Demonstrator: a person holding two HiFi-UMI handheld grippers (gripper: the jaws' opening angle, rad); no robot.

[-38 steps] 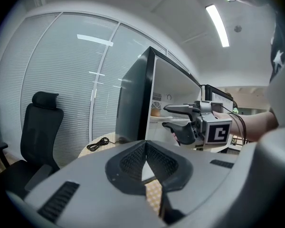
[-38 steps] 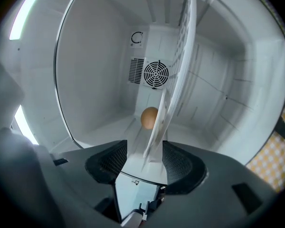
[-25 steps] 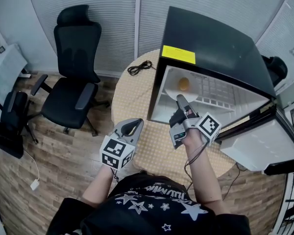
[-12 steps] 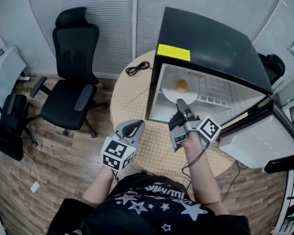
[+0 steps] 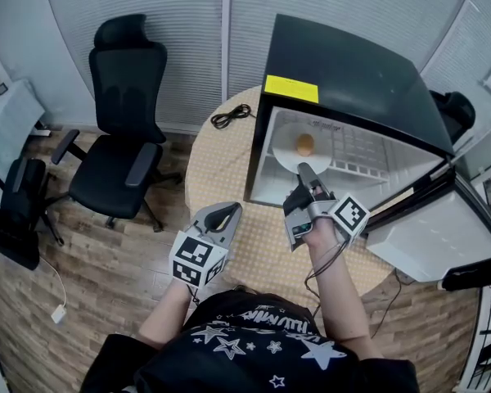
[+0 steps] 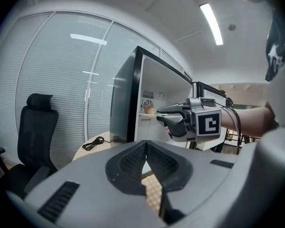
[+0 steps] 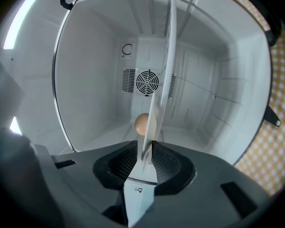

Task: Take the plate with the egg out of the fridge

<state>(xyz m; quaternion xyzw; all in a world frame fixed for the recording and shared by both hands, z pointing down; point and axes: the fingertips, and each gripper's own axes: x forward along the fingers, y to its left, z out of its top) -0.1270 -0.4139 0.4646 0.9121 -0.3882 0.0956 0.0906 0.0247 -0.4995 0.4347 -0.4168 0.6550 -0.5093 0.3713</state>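
Observation:
A white plate (image 5: 288, 151) with a brown egg (image 5: 305, 144) sits on the upper shelf of the open black fridge (image 5: 352, 72). My right gripper (image 5: 304, 170) reaches into the fridge mouth. In the right gripper view the plate's near rim (image 7: 162, 80) stands edge-on between the pads, with the egg (image 7: 141, 124) just behind it. The pads of the right gripper (image 7: 146, 148) press the rim while the jaws are opening slightly. My left gripper (image 5: 227, 209) hovers over the table to the left, shut and empty. In its own view the left gripper (image 6: 145, 151) faces the fridge.
The fridge stands on a round checkered table (image 5: 221, 154), and its white door (image 5: 430, 240) swings open to the right. A black cable (image 5: 233, 113) lies at the table's far edge. A black office chair (image 5: 123, 137) stands to the left on the wood floor.
My right gripper has closed on the plate's near rim at the fridge mouth. The left gripper has barely moved.

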